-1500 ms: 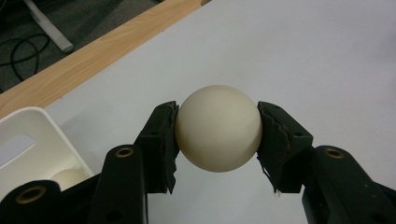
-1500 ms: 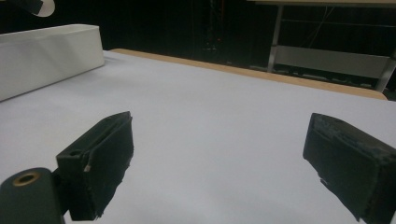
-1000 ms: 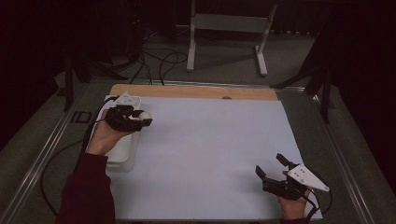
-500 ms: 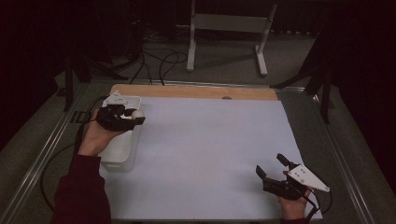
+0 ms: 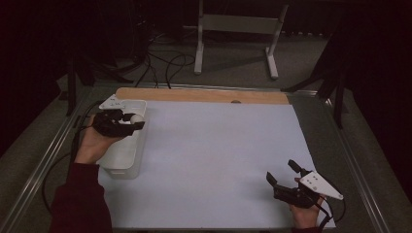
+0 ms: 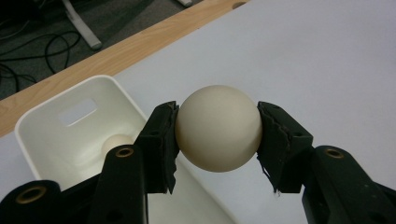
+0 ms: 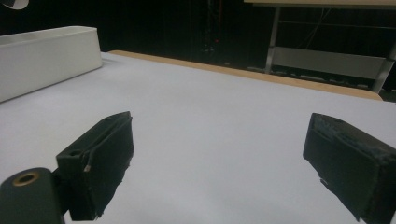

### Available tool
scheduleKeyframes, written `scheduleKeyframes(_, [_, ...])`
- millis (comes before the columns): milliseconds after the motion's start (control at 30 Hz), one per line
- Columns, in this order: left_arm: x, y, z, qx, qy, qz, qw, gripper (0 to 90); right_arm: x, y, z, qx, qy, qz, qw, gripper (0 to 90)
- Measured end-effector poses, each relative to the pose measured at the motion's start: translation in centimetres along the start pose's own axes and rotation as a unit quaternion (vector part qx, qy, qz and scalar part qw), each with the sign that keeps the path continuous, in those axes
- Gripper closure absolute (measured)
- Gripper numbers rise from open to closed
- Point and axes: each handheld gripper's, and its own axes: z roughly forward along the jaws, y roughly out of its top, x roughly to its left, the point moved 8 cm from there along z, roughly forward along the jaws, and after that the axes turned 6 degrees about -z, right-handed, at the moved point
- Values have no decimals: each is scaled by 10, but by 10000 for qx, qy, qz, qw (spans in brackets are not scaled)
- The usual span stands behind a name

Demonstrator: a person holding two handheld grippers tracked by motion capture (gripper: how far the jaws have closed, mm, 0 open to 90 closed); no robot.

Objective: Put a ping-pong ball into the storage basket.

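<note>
Two grippers are at work over the white tabletop, one in each of the person's hands. The left gripper has its jaws pressed against both sides of a cream-coloured ball, holding it up above the far end of a white bin that sits at the left edge of the tabletop. From the left gripper view the held ball hangs over the bin's rim, partly above the bare white surface beside it, and a second ball lies down on the bin's floor near a slot-shaped handle hole in the end wall. The right gripper is well apart from all that, low at the near right corner of the tabletop, its jaws spread wide with nothing between them. A wooden strip runs along the far edge of the tabletop.
</note>
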Motion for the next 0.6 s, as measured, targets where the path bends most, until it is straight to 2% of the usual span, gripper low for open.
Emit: scheduleKeyframes(600, [12,-9,-8,-25,100,-135,9999,511,0,0,0,2,0,4,10000,83])
